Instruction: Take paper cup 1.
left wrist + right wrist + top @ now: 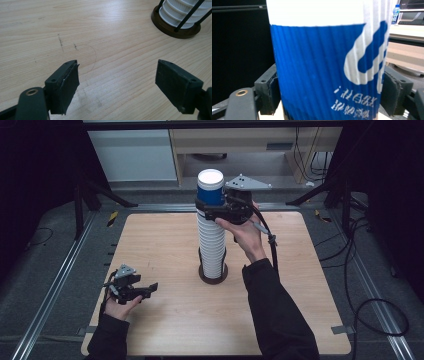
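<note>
Blue cup (324, 67) atop white stack (211, 247), clamped in right gripper (220, 209); left gripper (117, 82) wide apart.

A lab-style recording bench is being shown, set up for handheld gripper work.

A light wooden table (165, 240) is being framed by metal rails (50, 285) on a grey floor, with black curtains (35, 165) being hung at both sides. Loose cables (365, 305) are being trailed across the floor at the right, and pale cabinets (135, 155) are being seen behind, while a desk with a water bottle (395, 11) is being caught in the right gripper view.
</note>
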A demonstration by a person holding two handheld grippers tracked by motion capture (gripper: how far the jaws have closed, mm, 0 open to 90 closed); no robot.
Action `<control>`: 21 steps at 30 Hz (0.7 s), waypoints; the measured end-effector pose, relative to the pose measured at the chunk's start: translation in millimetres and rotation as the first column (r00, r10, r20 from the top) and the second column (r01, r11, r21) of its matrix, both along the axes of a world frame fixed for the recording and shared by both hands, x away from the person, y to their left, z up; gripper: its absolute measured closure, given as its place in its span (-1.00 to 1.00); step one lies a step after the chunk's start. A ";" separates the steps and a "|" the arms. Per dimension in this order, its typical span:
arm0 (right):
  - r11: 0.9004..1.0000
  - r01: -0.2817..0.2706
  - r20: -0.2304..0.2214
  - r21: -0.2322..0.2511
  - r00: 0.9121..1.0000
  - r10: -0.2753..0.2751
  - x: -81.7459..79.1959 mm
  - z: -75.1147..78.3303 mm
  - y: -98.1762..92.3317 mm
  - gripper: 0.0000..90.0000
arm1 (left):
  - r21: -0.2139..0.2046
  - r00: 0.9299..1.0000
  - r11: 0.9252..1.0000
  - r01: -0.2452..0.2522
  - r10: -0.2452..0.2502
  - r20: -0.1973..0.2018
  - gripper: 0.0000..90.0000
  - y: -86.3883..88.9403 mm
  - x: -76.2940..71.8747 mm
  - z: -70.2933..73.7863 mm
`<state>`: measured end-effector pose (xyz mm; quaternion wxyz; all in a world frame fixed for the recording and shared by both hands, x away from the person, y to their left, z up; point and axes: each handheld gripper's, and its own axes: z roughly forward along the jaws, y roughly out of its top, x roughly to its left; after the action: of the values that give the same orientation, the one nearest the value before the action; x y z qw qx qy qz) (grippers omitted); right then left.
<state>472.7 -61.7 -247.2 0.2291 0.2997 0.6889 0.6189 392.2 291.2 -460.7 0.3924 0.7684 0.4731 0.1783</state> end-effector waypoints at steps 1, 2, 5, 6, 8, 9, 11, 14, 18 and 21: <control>1.000 0.002 0.012 -0.001 1.000 -0.002 -0.9 4.7 -0.1 -0.57 | -0.002 1.000 1.000 -0.001 0.001 0.001 -0.59 0.0 -0.1 0.1; 1.000 0.002 0.012 -0.001 1.000 -0.002 -0.9 4.7 -0.1 -0.57 | -0.002 1.000 1.000 -0.002 0.002 0.001 -0.59 0.1 -0.1 0.1; 1.000 0.003 0.034 -0.001 0.999 -0.003 -2.2 15.2 -0.5 -0.56 | -0.002 1.000 1.000 -0.004 0.004 0.001 -0.59 0.4 0.0 0.1; 1.000 0.004 0.036 0.000 0.999 -0.004 -2.5 17.1 -0.6 -0.56 | -0.001 1.000 1.000 -0.004 0.004 0.001 -0.59 0.4 0.0 0.1; 1.000 0.005 0.039 0.001 0.999 -0.005 -2.7 19.2 -0.8 -0.56 | -0.001 1.000 1.000 -0.003 0.003 0.001 -0.59 0.4 0.0 0.1; 1.000 0.004 0.047 0.005 0.999 -0.004 -2.8 23.1 -1.6 -0.56 | -0.002 1.000 1.000 -0.003 0.003 0.001 -0.59 0.4 0.0 0.1; 1.000 0.009 0.050 0.010 0.999 -0.009 -3.1 27.5 -2.4 -0.57 | -0.004 1.000 1.000 -0.004 0.004 0.001 -0.59 0.6 -0.1 0.3; 1.000 0.007 0.063 0.029 0.998 -0.009 -4.6 33.8 -4.2 -0.57 | -0.005 1.000 1.000 -0.003 0.003 0.003 -0.59 0.9 -0.3 0.6; 0.999 0.009 0.079 0.036 0.997 -0.012 -8.2 40.7 -7.2 -0.57 | -0.006 1.000 1.000 -0.004 0.004 0.004 -0.59 0.9 -0.5 0.8; 0.999 0.011 0.094 0.044 0.995 -0.015 -12.4 46.5 -11.6 -0.57 | -0.007 1.000 1.000 -0.004 0.004 0.004 -0.59 1.0 -0.6 0.8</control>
<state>460.3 -73.2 -200.7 0.2588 0.2797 0.6618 0.6456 391.6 292.2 -459.8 0.3957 0.7657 0.4744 0.1790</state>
